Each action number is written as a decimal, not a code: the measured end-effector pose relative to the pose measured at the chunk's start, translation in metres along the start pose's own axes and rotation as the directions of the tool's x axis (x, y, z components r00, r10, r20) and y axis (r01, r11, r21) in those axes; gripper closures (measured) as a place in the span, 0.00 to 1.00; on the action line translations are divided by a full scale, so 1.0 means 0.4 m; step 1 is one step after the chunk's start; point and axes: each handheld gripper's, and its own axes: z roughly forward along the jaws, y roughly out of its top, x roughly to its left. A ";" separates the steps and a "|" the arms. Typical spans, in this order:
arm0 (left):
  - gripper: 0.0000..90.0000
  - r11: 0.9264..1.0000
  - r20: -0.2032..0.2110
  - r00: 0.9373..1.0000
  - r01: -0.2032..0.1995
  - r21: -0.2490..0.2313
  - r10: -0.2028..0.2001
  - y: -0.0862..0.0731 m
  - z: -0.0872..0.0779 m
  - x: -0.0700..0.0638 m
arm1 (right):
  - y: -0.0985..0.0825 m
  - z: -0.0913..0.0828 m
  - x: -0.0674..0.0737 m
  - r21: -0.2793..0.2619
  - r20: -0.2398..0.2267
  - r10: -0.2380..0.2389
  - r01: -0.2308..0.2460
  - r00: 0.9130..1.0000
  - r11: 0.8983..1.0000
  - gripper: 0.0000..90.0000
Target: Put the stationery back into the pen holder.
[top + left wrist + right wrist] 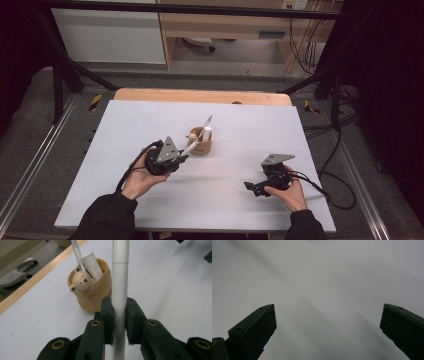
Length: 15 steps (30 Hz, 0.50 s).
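- The left gripper (181, 159), held in the person's left hand (140, 176) over the left half of the white table (120, 130), is clamped on a white pen (119, 290); in the left gripper view both black jaws press flat against the barrel, which runs straight up between them.
- In the high view the pen's long axis slants up and to the right, so its free end points toward the cup just beyond the jaws.
- That bear-shaped pen cup (201, 141) stands upright near the table's middle, just beside the left gripper and slightly to its right.
- It already holds a thin silver pen (77, 253) and a thick white tube (93, 265), both leaning out of the mouth; what the tube is I cannot quite make out.
- Likely the held pen belongs in that cup: its tip would need to be raised over the rim, then lowered into the space left free.
- The right gripper (250, 186), in the right hand (290, 192), hangs low over bare table, well apart from the cup, jaws spread wide and holding nothing.
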 end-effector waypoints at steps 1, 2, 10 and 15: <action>0.86 1.000 0.001 1.000 0.019 -0.005 -0.019 0.003 -0.002 0.006 | -0.004 0.000 -0.004 -0.002 0.007 -0.002 0.002 1.000 1.000 0.01; 0.86 0.999 0.003 0.999 0.037 -0.010 -0.037 0.005 -0.003 0.012 | -0.007 -0.001 -0.006 -0.001 0.006 0.009 -0.009 1.000 1.000 0.01; 0.86 0.987 0.007 0.988 0.151 -0.061 -0.151 0.031 -0.008 0.053 | -0.026 -0.010 -0.012 -0.016 -0.011 -0.002 0.002 1.000 1.000 0.01; 0.86 0.976 0.012 0.980 0.197 -0.093 -0.197 0.063 -0.007 0.076 | -0.027 -0.010 -0.012 -0.015 -0.009 -0.011 0.010 1.000 1.000 0.01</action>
